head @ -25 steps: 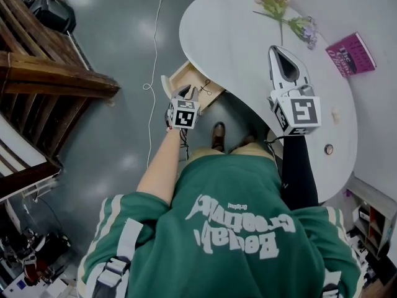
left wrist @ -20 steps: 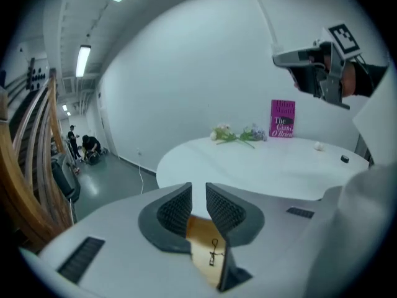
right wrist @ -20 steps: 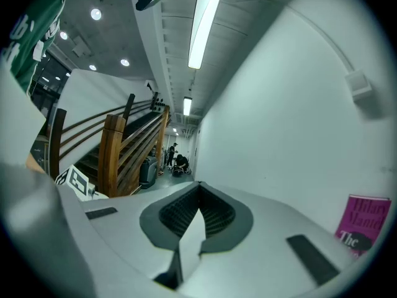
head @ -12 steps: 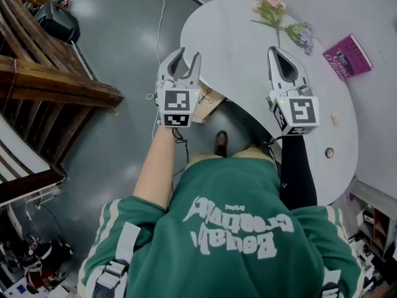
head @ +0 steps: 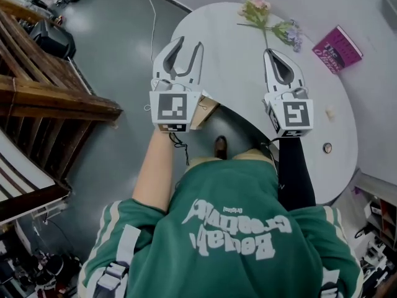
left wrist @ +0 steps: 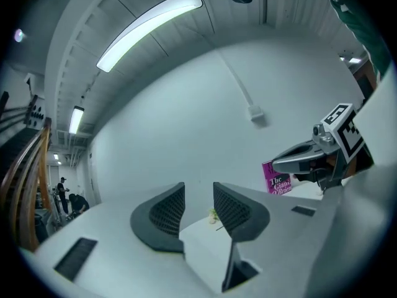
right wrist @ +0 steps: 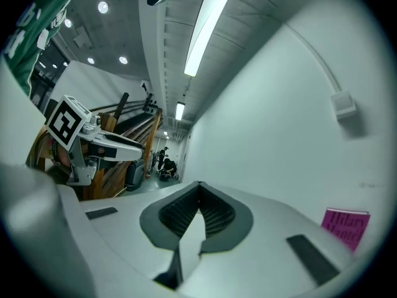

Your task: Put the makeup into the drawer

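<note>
Your counter (head: pixel 236 67) hides most of the open drawer (head: pixel 206 109) under its near edge. The left gripper (head: pixel 188 42) covers the rest, so you cannot see what lies inside it. That gripper's jaws have just been opening and stand spread with nothing between them. The right gripper (head: pixel 272 53) has its jaws pressed together and is also empty, so neither one carries any makeup. A pale bit (head: pixel 330 112) and a small round thing (head: pixel 327 148) on the counter's right side may be makeup, but they are too small to tell.

The likely trouble is this: going down to the drawer, you could knock its front or the counter's rim with the spread left jaws. Reaching right, you could sweep the book (head: pixel 338 48) or the flowers (head: pixel 257 8).

Left of the counter the floor (head: pixel 111 48) is open as far as the wooden rack (head: pixel 56 98). Mind the cable (head: pixel 151 30) lying there.
</note>
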Tool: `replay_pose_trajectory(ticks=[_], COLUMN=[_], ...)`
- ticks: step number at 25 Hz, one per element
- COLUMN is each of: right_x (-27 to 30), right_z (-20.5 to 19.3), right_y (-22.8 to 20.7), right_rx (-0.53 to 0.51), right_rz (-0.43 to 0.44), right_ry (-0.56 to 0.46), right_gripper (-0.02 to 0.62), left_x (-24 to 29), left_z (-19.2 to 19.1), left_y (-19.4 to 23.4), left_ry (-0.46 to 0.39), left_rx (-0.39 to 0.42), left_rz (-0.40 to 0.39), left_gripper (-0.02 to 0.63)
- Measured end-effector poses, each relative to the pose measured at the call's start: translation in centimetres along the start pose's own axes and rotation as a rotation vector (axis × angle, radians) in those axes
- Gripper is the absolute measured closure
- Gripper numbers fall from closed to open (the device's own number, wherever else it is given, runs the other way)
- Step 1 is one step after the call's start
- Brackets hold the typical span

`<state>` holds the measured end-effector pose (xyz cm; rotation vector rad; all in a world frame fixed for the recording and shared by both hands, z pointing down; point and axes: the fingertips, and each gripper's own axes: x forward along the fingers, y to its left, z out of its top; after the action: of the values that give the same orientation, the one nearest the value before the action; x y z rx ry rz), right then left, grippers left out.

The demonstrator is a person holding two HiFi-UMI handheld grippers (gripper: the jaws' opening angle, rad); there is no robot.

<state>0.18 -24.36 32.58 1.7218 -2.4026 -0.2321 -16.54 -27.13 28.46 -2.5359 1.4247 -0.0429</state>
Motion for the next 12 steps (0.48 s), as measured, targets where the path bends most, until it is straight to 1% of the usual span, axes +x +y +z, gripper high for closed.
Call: replay_pose_trajectory(ticks=[3, 5, 6, 8, 12], right_x=[-1.2, -2.5, -3.4, -5.4, -9.7], right_z=[-0.3, -0.4, -0.5, -1.5, -2.5], right_y=[-2.1, -3.8, -4.8, -7.0, -11.8], right_rx=[0.013, 0.024, 0.030, 0.034, 0.047], right_rz=[-0.041, -0.077, -0.099, -0.149, -0.240], right_ry=[0.008, -0.001, -0.002, 0.027, 0.062], right_gripper=[0.586, 0.586, 0.586, 0.586, 0.586], left_x=[1.3, 2.4, 3.1, 4.5, 7.4], left_z=[1.0, 1.7, 2.0, 2.5, 3.4], left_y=[-2.1, -4.0, -5.1, -7.9, -14.7], left_ry=[-0.024, -0.042, -0.048, -0.053, -0.058], left_rx=[-0.003, -0.015, -0.022, -0.028, -0.035], left_rz=[-0.035, -0.073, -0.099, -0.155, -0.283], left_gripper=[0.466, 0.465, 0.466, 0.466, 0.466])
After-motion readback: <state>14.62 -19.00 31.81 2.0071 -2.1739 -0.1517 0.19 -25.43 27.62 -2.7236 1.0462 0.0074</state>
